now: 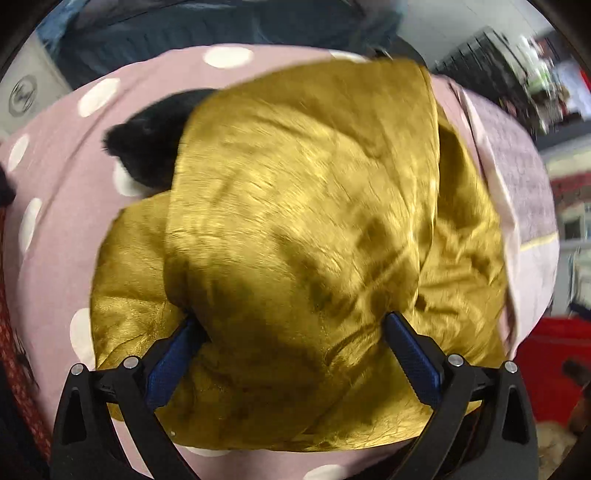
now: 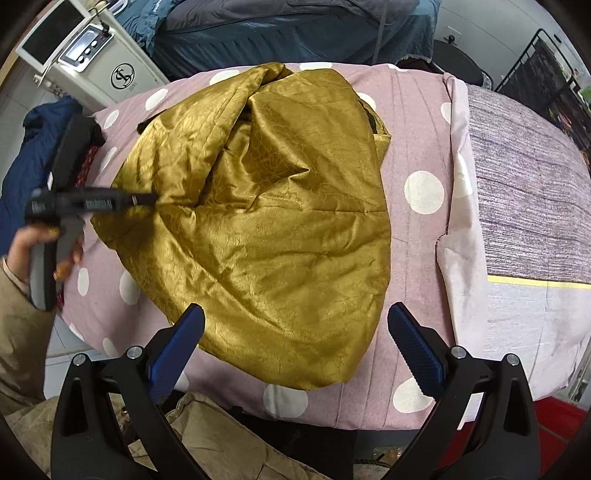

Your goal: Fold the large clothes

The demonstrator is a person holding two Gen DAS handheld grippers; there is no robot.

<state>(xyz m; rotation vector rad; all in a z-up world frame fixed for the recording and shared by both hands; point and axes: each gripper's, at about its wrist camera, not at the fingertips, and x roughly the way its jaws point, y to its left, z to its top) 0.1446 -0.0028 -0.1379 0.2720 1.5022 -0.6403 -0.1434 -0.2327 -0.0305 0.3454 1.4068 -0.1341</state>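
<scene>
A shiny mustard-gold garment (image 2: 266,221) lies crumpled on a pink polka-dot bedsheet (image 2: 417,155). In the left wrist view the garment (image 1: 303,221) fills the frame, blurred, with a fold bunched between the wide-apart blue pads of my left gripper (image 1: 291,325). A black cloth piece (image 1: 147,144) shows at its upper left. In the right wrist view the left gripper (image 2: 153,199) touches the garment's left edge. My right gripper (image 2: 295,321) is open and empty, hovering above the garment's near edge.
A white machine (image 2: 96,55) stands at the back left beside a blue-covered bed (image 2: 295,29). A dark blue cloth (image 2: 22,166) lies at the left. A grey striped blanket (image 2: 528,192) covers the right side. A red item (image 1: 546,358) sits low right.
</scene>
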